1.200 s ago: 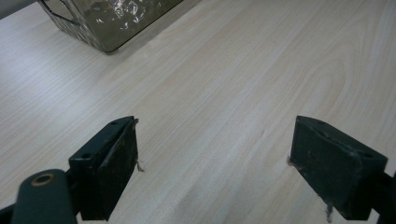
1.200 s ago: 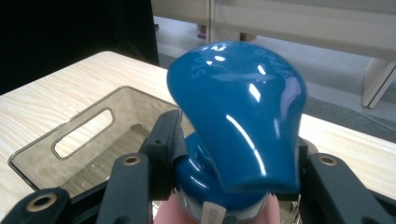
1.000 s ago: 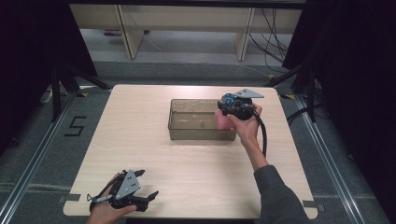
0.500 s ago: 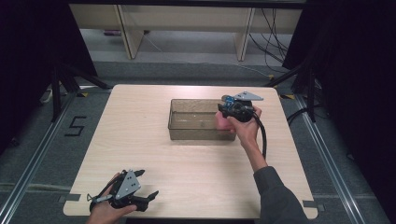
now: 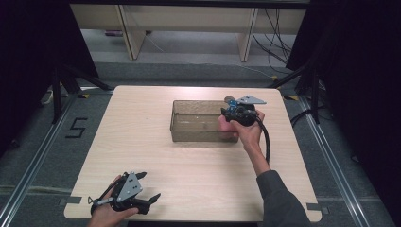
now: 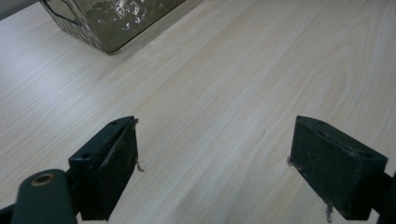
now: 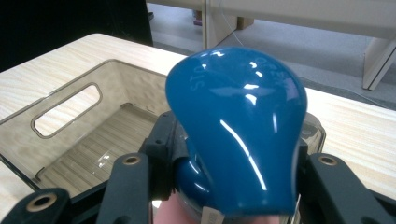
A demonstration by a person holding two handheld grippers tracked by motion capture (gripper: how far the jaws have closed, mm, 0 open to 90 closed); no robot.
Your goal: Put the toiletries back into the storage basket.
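Note:
A glossy blue knob-shaped cap with raised lettering sits between the jaws of my right gripper, which is shut on it; a fingertip shows just below it. From above, the right gripper hovers at the right end of a clear smoky plastic bin, with a bit of the blue cap showing. The bin has a handle cut-out and nothing lies on the part of its floor I can see. My left gripper rests at the table's near left corner, open, with only bare wood between its jaws.
The light wooden table stands on a grey floor with metal rails at both sides. A corner of the bin lies far ahead of the left gripper. Shelving legs and cables stand beyond the far edge.
The right hand with the blue cap has drifted slightly toward the near side, over the bin's right end. The left gripper has kept still.

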